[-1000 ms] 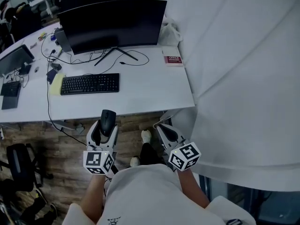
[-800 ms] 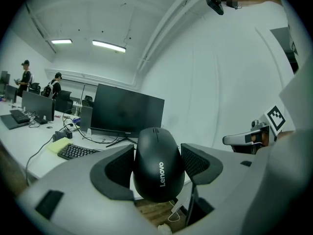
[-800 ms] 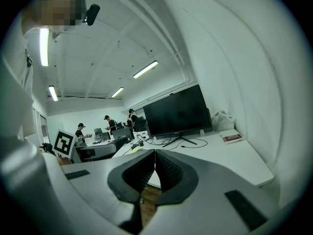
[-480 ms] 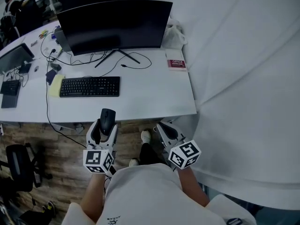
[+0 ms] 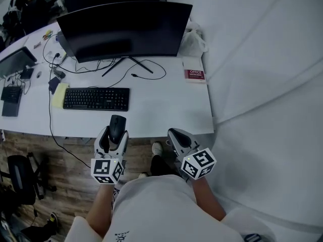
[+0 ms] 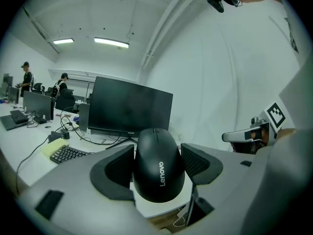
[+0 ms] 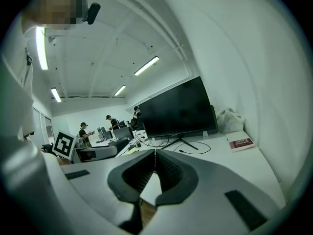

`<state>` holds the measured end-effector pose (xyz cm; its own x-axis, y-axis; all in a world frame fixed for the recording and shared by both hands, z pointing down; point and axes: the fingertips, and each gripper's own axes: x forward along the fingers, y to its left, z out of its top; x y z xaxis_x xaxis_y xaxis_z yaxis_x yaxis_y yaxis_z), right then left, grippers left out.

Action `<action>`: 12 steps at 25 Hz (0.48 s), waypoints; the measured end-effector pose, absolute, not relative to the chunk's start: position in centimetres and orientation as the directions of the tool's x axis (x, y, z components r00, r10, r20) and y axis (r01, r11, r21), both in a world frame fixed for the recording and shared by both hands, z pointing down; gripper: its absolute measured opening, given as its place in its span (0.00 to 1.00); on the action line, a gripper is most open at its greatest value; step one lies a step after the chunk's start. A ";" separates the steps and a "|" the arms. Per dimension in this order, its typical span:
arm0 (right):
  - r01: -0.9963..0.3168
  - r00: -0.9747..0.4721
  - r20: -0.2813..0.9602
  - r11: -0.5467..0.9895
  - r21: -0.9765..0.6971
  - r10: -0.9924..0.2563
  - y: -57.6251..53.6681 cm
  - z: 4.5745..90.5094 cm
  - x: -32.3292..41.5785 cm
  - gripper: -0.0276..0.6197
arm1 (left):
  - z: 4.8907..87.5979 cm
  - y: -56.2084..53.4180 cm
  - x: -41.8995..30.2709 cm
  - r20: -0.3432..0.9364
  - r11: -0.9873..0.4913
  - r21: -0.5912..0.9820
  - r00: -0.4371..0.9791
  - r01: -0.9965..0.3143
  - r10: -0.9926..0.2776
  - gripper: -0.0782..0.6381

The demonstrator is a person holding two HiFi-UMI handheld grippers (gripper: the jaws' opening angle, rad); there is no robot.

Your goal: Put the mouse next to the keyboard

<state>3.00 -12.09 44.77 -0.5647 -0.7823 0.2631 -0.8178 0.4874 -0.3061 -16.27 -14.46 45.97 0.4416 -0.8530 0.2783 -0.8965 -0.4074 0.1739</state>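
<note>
White tabletop (image 5: 166,105) runs across the upper half of the head view, with wood-plank floor (image 5: 65,155) below its near edge. On it stand a wide black curved monitor (image 5: 126,29) on a thin splayed foot and, in front of that towards the left, a flat black keyboard (image 5: 96,99). A red-and-white booklet (image 5: 195,74) lies well apart, near the right-hand end.

The task's thing, a rounded black computer mouse (image 6: 159,165) with silver lettering, is not on the tabletop yet. It sits in the left gripper (image 5: 114,141), whose two padded jaws press against its flanks, and it is carried in the air at the near edge of the tabletop. It is gripped across its width, top side up and nose pointing forward. That looks sensible, since it could then be lowered onto its base without being turned. The bare stretch just right of the keyboard is the likely landing place, and it lies ahead of the mouse.

The right gripper (image 7: 155,156) has its jaws brought together until the tips meet, with nothing between them. It seems to be out of the job and simply held clear.

Both forearms are tucked in close to the person's trunk, elbows bent. Each gripper points forward and away from the body, with its marker cube nearest the chest. The left one reaches slightly further towards the tabletop than the right. The two are level and near each other, not touching.
</note>
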 end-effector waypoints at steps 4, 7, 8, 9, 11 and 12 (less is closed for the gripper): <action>-0.810 -0.577 0.275 0.495 -0.316 -0.769 -14.3 44.9 3.6 0.07 | 46.3 -16.6 -15.3 0.299 -0.399 0.175 0.435 -0.900 -0.849 0.54; -0.803 -0.588 0.282 0.504 -0.319 -0.758 -15.9 45.1 4.2 0.07 | 47.0 -18.1 -14.5 0.316 -0.391 0.174 0.427 -0.904 -0.847 0.54; -0.800 -0.592 0.284 0.508 -0.320 -0.754 -16.3 45.3 4.4 0.07 | 47.3 -18.5 -14.2 0.322 -0.387 0.175 0.425 -0.905 -0.846 0.54; -0.797 -0.596 0.286 0.512 -0.320 -0.750 -16.8 45.4 4.6 0.07 | 47.7 -19.0 -13.9 0.328 -0.384 0.175 0.422 -0.906 -0.845 0.54; -0.792 -0.605 0.293 0.520 -0.321 -0.740 -17.7 45.7 4.8 0.07 | 48.6 -20.1 -13.4 0.345 -0.376 0.177 0.415 -0.910 -0.842 0.54; -0.789 -0.609 0.297 0.524 -0.322 -0.735 -18.1 45.9 4.9 0.07 | 49.1 -20.6 -13.2 0.356 -0.371 0.179 0.412 -0.911 -0.839 0.54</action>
